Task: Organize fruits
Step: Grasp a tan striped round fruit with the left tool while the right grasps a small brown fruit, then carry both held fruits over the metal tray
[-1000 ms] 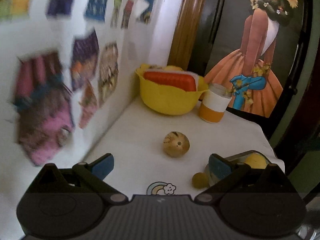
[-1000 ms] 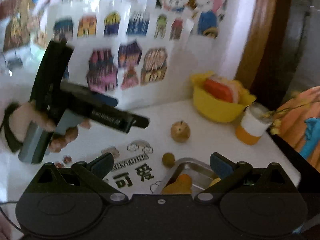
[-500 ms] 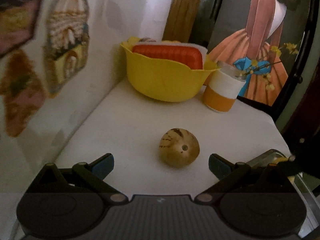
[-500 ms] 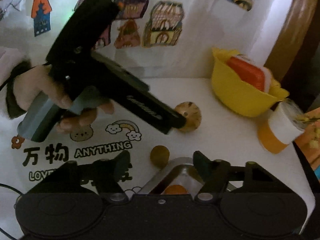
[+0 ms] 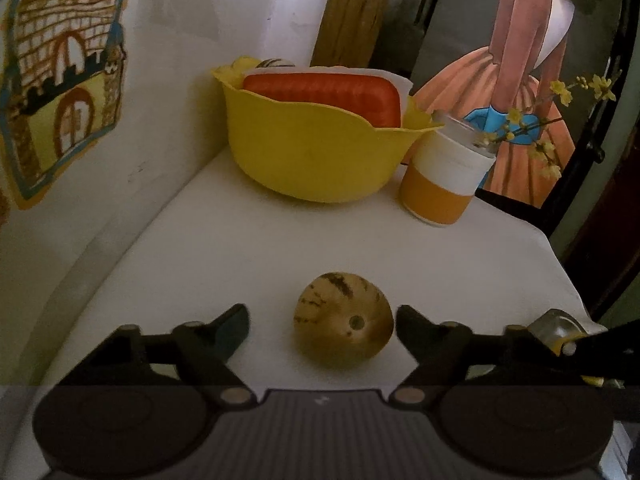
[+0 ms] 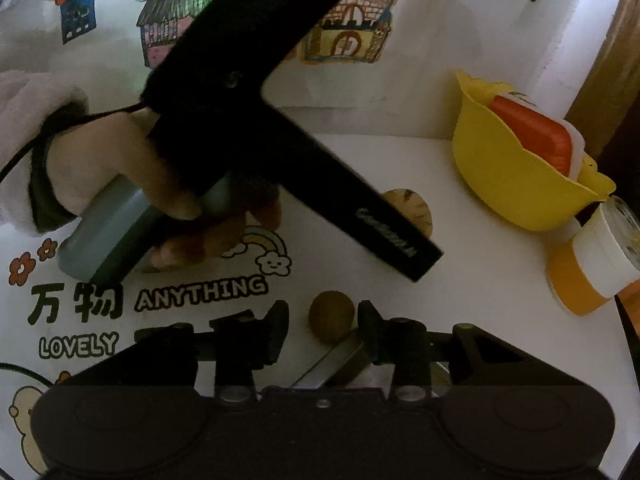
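Note:
A tan striped round fruit (image 5: 344, 320) lies on the white table, right between the fingertips of my open left gripper (image 5: 322, 320); neither pad touches it. In the right wrist view the same striped fruit (image 6: 412, 208) is half hidden behind the left gripper's black body (image 6: 320, 176), which a hand holds. A small brown round fruit (image 6: 332, 316) sits between the fingertips of my right gripper (image 6: 324, 324). Its fingers are narrowed around the fruit, with a small gap on the left side. A metal tray corner (image 6: 340, 360) lies just under them.
A yellow bowl (image 5: 320, 148) holding a red-orange block stands at the back by the wall. An orange-and-white cup (image 5: 444, 176) stands beside it. The tray's rim (image 5: 560, 324) shows at the right. The table edge (image 5: 560, 256) drops off at the right. A printed mat (image 6: 160, 304) covers the near left.
My left gripper has moved forward until the striped fruit sits between its fingers. My right gripper has dropped toward the small brown fruit and its fingers have narrowed.

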`<state>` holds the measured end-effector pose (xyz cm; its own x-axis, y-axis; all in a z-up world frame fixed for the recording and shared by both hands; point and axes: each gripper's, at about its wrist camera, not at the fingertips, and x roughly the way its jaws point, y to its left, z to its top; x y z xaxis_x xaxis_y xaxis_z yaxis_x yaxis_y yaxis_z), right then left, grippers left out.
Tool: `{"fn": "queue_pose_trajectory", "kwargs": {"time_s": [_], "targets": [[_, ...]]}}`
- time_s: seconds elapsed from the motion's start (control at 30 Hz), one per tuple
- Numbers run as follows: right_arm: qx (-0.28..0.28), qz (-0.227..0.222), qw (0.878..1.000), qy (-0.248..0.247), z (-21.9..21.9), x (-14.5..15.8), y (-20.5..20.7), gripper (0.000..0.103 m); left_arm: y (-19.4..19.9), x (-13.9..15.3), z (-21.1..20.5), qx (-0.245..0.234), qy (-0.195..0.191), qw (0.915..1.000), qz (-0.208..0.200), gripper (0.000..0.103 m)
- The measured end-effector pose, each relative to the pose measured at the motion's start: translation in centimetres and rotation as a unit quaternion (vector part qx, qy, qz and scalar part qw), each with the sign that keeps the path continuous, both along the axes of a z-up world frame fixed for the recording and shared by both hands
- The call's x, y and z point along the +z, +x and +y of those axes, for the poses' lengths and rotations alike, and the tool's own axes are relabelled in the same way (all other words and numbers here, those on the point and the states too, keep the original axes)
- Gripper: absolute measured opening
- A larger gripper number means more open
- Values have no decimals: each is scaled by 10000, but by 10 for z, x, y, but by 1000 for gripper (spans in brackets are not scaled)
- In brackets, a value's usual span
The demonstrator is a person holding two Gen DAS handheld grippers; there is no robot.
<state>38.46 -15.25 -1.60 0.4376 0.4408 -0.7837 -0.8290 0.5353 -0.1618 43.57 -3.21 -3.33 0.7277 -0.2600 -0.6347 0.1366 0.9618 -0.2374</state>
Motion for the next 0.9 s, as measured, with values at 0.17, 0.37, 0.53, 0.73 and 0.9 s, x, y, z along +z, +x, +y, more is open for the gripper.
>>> {"fn": "queue_pose_trajectory", "kwargs": {"time_s": [0.17, 0.37, 0.53, 0.73, 0.9], "targets": [[13, -87, 9999, -59, 2, -4, 0, 31, 1, 0, 1, -94, -143, 9999, -5, 61], [70, -180, 9998, -82, 5, -7, -7, 27, 2, 0, -1, -100, -186, 9998, 14, 54], [96, -177, 9998, -8, 4, -5, -15, 27, -3, 1, 3, -5, -238, 9997, 72, 54], [39, -220, 9997, 68, 0, 1, -25, 27, -19, 5, 9, 1, -178, 9998, 35, 53], [-27, -272, 9995, 160, -4, 9, -33, 27, -36, 15, 17, 55, -265, 9996, -40, 53]]}}
